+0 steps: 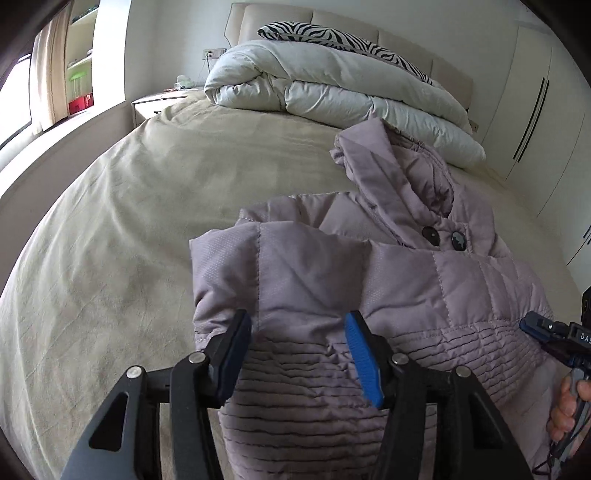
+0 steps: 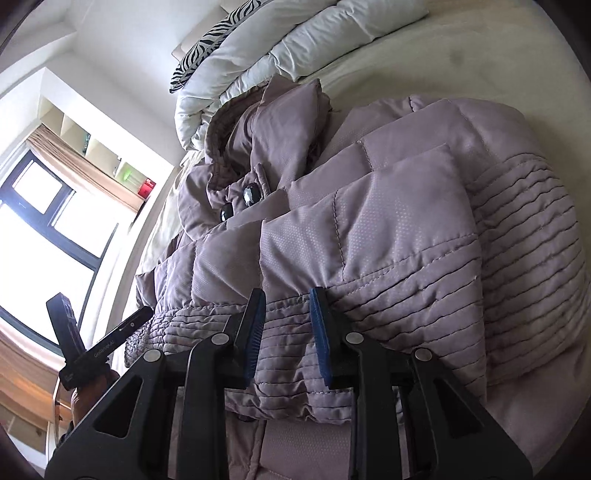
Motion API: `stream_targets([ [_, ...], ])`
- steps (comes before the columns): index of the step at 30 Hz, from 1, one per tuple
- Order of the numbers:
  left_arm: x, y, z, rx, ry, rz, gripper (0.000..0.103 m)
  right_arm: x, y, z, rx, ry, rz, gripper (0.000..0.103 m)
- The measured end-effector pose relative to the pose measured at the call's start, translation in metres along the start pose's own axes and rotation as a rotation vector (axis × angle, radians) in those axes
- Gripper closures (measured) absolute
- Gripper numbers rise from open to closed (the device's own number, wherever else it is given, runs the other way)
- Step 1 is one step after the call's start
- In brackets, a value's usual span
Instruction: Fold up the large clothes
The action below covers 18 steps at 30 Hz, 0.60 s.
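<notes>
Beige bed bears one lilac jacket; left tool released, right tool unclear.

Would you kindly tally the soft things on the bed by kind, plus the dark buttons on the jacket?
Jacket: 1
Duvet: 1
Zebra pillow: 1
Jacket buttons: 2
Total: 5

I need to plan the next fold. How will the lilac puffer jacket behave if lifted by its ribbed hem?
The jacket will probably sag and drape: it already lies in soft folds on the bed. Its quilted padding suggests it is light yet springy, so folds may puff open. The smooth shell looks slippery.
</notes>
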<state>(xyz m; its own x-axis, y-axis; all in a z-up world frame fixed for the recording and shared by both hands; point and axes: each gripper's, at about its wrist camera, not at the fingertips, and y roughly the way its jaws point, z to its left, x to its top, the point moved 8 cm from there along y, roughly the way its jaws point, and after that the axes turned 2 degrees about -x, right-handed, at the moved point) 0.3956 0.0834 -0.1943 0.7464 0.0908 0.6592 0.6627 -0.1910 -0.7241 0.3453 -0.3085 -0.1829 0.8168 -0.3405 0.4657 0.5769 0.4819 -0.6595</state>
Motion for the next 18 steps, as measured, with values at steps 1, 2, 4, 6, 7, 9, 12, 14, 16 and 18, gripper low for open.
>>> stream_targets([
  [1, 0.002, -0.013, 0.006, 0.027, -0.008, -0.028, 0.045, 0.001, -0.005, 0.0, 0.004, 0.003, 0.003, 0.08],
  [2, 0.005, -0.023, 0.011, 0.037, -0.018, -0.051, 0.045, 0.001, -0.012, 0.002, 0.0, -0.003, -0.004, 0.078],
  [4, 0.007, -0.036, 0.017, 0.039, -0.043, -0.075, 0.045, 0.007, -0.023, 0.001, -0.029, -0.013, -0.037, 0.078],
  [6, 0.007, -0.037, 0.012, 0.069, -0.003, -0.068, 0.045, 0.009, -0.031, -0.002, -0.042, -0.017, -0.057, 0.078],
  [7, 0.002, -0.029, 0.007, 0.095, 0.04, -0.037, 0.045, 0.009, -0.032, -0.009, -0.064, -0.017, -0.048, 0.078],
  [9, -0.013, -0.005, 0.006, 0.113, 0.065, 0.046, 0.045, 0.006, -0.025, -0.021, -0.061, -0.011, -0.029, 0.078],
  [12, -0.038, 0.017, 0.02, 0.089, -0.017, 0.069, 0.038, 0.005, -0.023, -0.035, -0.009, -0.01, -0.043, 0.082],
  [14, -0.042, 0.018, 0.024, 0.064, -0.05, 0.071, 0.038, 0.005, -0.023, -0.042, 0.02, 0.016, -0.038, 0.082],
  [16, -0.037, 0.011, 0.021, 0.079, -0.028, 0.077, 0.04, 0.007, -0.024, -0.038, -0.003, 0.018, -0.027, 0.082],
  [18, -0.034, 0.006, 0.013, 0.111, 0.026, 0.062, 0.043, 0.011, -0.032, -0.027, -0.009, 0.016, -0.041, 0.078],
])
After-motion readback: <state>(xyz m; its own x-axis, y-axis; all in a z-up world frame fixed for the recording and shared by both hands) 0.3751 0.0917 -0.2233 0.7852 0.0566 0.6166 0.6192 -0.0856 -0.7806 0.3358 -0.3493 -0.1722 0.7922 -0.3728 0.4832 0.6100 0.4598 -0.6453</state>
